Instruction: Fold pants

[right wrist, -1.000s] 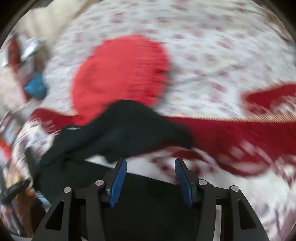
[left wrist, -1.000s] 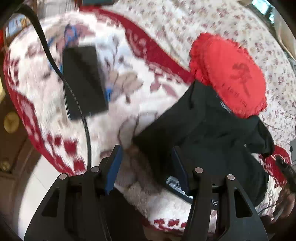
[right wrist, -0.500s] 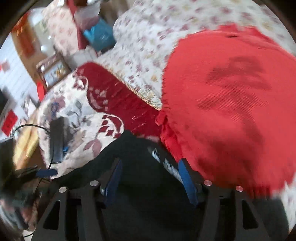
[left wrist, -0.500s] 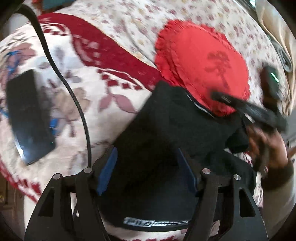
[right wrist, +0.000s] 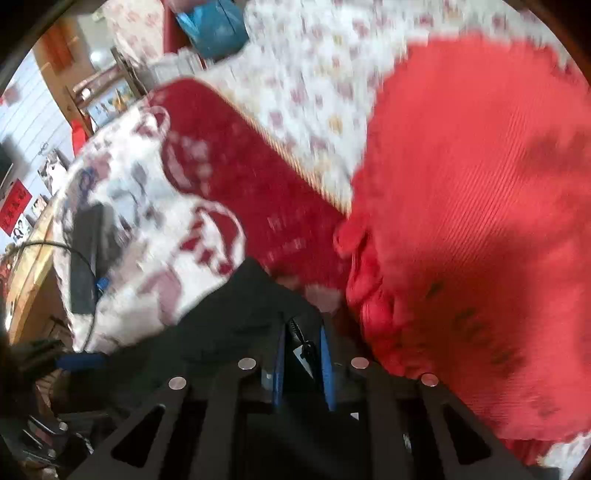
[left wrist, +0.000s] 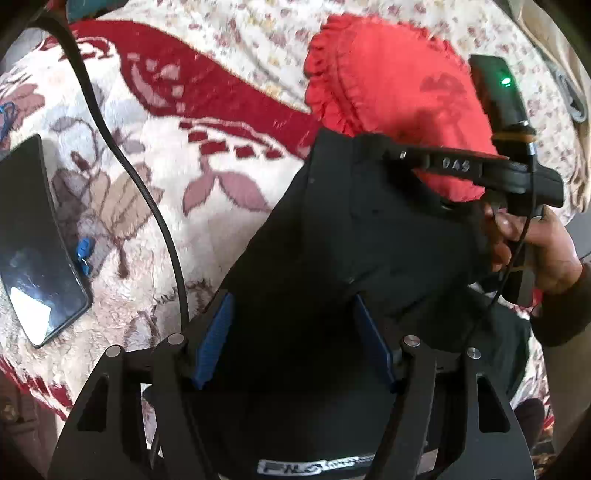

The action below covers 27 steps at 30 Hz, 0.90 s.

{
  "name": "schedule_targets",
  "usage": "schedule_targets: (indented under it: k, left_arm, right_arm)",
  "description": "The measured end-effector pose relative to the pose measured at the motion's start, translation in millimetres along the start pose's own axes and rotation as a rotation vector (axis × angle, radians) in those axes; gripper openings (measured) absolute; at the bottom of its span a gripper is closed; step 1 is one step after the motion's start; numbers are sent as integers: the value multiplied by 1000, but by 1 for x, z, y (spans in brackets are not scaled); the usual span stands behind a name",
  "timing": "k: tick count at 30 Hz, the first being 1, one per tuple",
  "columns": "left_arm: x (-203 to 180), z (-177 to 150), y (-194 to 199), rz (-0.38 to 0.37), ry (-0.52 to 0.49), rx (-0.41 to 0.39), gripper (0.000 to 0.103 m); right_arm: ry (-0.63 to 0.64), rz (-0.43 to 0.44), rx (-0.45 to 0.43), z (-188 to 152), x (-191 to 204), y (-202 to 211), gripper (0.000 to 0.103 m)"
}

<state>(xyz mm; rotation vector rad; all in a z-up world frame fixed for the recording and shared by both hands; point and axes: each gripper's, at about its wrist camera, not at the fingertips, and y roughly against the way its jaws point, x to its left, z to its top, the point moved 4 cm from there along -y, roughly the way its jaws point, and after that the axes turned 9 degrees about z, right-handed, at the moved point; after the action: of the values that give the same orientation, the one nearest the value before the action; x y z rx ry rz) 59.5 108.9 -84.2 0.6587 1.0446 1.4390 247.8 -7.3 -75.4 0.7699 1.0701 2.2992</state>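
a: what surface and room are seen?

b: a bed is shown, covered by a plush blanket (left wrist: 155,206) in white with red and brown leaf patterns; beyond its red border a floral sheet (left wrist: 258,40) is spread. a round red cushion (left wrist: 399,103) with a frilled edge is laid on the sheet. a dark phone (left wrist: 33,254) is rested on the blanket at the left, and a black cable (left wrist: 147,199) is run across the blanket beside it. in the right wrist view, wooden furniture, pictures and a blue bag (right wrist: 212,26) are seen at the room's edge, blurred.

a: where are the pants?

b: the black pants (left wrist: 351,229) are piled on the blanket, with their far edge laid against the cushion's frill. a white-lettered waistband label is seen at the bottom of the left wrist view.

a: how is the left gripper (left wrist: 291,332) held?

b: its blue pads are kept wide apart over the black cloth; whether the cloth is touched cannot be told.

a: and the right gripper (right wrist: 302,350)?

b: its pads are drawn close together, and a fold of the pants with a zipper is pinched between them, right beside the cushion. in the left wrist view it is seen from the side, carried by the person's hand (left wrist: 535,251).
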Motion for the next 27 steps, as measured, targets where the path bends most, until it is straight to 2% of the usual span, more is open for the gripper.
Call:
schedule_targets:
  k: [3,6,8,11,13,16,20,23,27]
  left_arm:
    - [-9,3,14,-18,-25,-46,67]
    - [-12,9,7,54,-20,-55,67]
    - [2,17,-7,80,49,-35,67]
    - [26,17,-3,-10,160,-15,67]
    - [36,12,13,-21,168,-34,67]
    - [51,-2,38,-12,136,-60,67]
    - [75,-20,53,-6,125,-16,67]
    - [101,-30,69,76,157,-43,67]
    - [116,-31,82,92,228,-77,67]
  right_arm:
    - [0,-17,-126,22,17,47,16]
    - [34,-31,-235,30,51,95,16]
    - [47,-41,-273,24,74,117,16]
    - [43,-29,-305,1,104,140,16]
    - [37,-19,-314,-22,125,146,16]
    - [-17,60,-288,-59,148,133,16]
    - [-40,135,-187,-101,178,90,16]
    - [-91,194,-112,-124,189,52,16]
    - [-74,170,-19,-139,204,-3,20]
